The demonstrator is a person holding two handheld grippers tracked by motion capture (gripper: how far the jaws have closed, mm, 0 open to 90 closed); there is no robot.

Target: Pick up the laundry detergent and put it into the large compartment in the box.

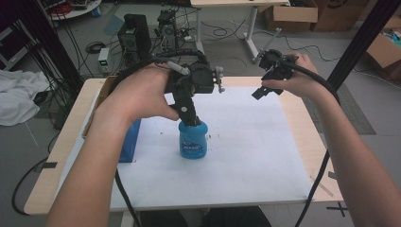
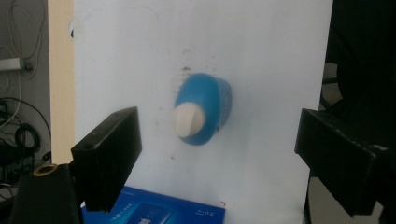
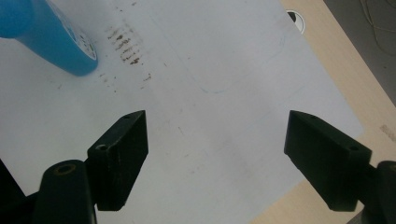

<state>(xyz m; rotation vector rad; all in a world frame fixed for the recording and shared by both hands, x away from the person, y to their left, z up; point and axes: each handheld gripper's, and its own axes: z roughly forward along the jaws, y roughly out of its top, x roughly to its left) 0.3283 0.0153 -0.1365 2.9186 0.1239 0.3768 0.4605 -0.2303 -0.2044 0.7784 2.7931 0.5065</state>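
We see a blue bottle (image 1: 193, 139) standing upright near the middle of a white sheet (image 1: 246, 156) that covers most of the wooden table (image 1: 66, 142). In the left gripper view the bottle (image 2: 205, 109) has a cream cap (image 2: 188, 119) on top.

The left gripper (image 1: 191, 116) hangs directly above the bottle, pointing down. In its own view the two black jaws are spread wide, one at each side of the bottle and not touching it, so the bottle sits in the gap between them. The left hand (image 1: 142, 92) holds the gripper from the left side.

A blue box (image 1: 128, 142) lies just beside the bottle, at the left edge of the sheet; we see its top (image 2: 154, 210) at the bottom of the left gripper view.

The right gripper (image 1: 265, 90) is near the far edge of the table, well apart from the bottle, held by the right hand (image 1: 295, 75). Its jaws are also spread wide and hold nothing. Below them the sheet is bare, with some brown marks (image 3: 126, 44), and the bottle (image 3: 44, 35) shows at the top left corner. The right part of the sheet is open, and a strip of bare wood (image 3: 345, 74) runs along the right edge of the table.
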